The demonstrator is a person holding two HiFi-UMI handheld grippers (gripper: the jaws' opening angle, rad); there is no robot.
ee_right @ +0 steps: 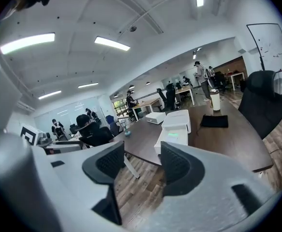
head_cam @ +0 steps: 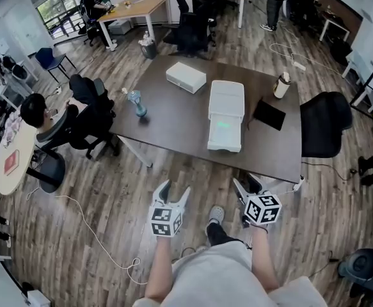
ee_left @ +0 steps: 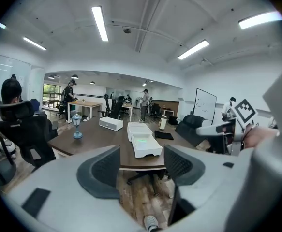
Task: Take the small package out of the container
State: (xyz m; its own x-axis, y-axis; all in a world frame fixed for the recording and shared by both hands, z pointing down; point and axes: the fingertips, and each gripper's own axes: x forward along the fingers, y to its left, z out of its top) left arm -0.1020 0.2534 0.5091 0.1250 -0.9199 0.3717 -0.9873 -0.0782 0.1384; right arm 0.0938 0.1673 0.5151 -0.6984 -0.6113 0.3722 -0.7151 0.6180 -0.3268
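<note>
Nothing is done yet. The container (head_cam: 224, 147) sits open on the tabletop (head_cam: 173, 117) with its lid flipped back. A pale green patch inside it is probably the package (head_cam: 224, 125), though it is too small to be sure, and it lies untouched. Both tools hang over the floor, well short of the tabletop: the left tool (head_cam: 174, 194) has its jaws wide apart, the right tool (head_cam: 248, 187) moderately apart — both empty. Everything remains — approach, reach in, grip, lift out.

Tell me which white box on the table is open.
The long box nearest the front edge: its lid is flipped back and something green shows inside. The smaller box behind it, to the left, is shut.
</note>
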